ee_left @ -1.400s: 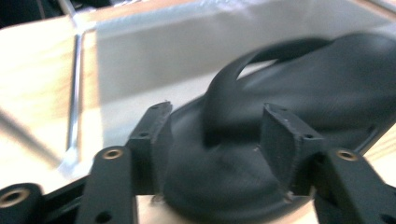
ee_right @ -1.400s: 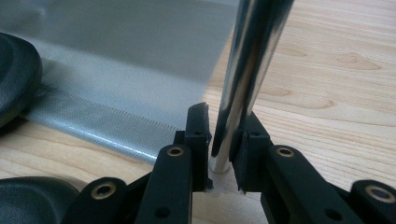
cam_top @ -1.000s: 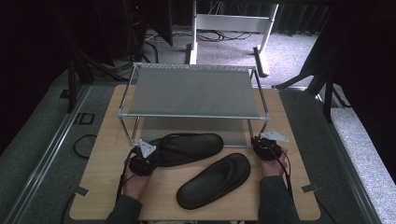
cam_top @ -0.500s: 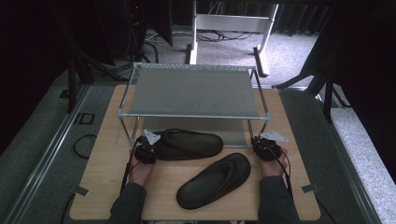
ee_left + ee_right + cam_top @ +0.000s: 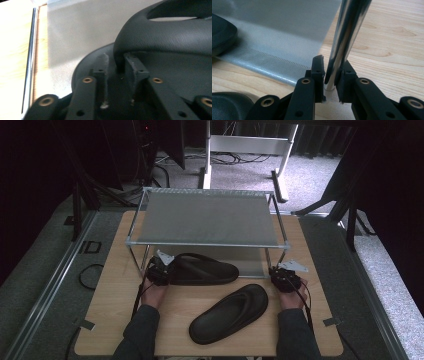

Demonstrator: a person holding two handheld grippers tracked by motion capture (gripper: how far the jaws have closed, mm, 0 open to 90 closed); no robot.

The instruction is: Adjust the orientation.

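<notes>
A black slipper (image 5: 202, 269) lies partly on the lower shelf of a metal shoe rack (image 5: 210, 217). My left gripper (image 5: 159, 270) is at its left end. In the left gripper view the jaws (image 5: 116, 60) straddle the foot of the slipper's strap (image 5: 160, 35); they have just been opening, and a dark gap shows beside the left pad (image 5: 103, 65). A second black slipper (image 5: 230, 314) rests on the wooden table (image 5: 115, 320) in front. My right gripper (image 5: 285, 279) is shut on the rack's front right chrome leg (image 5: 340, 42), the pads (image 5: 318, 68) pressing on both sides.
The rack's grey lower shelf (image 5: 274, 37) runs between the legs, and a chrome rail (image 5: 30, 50) edges it on the left. Cables trail from both grippers along the person's forearms. Beyond the table lie grey carpet, a white frame (image 5: 245, 145) and dark stands.
My left gripper has moved away from the person toward the rack, staying at the slipper's left end. The right gripper and the front slipper have kept still.
</notes>
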